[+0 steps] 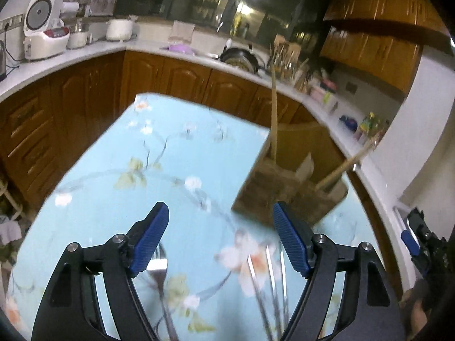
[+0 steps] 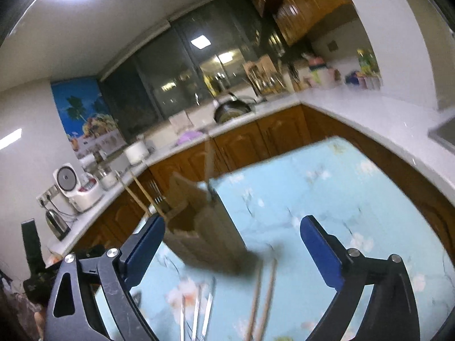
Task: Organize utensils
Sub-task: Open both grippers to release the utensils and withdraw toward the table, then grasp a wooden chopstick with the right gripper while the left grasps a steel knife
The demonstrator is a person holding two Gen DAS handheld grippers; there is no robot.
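Both spread wide and empty: left gripper [image 1: 220, 237] and right gripper [image 2: 231, 244], hovering over the table [image 1: 119, 153], likely between picks. Ahead, a wooden holder [image 1: 287, 190] with a few sticks upright, sorted; loose still near the fingers, a fork [image 1: 159, 267], chopsticks [image 2: 263, 298], blurred metal pieces [image 2: 196, 312].
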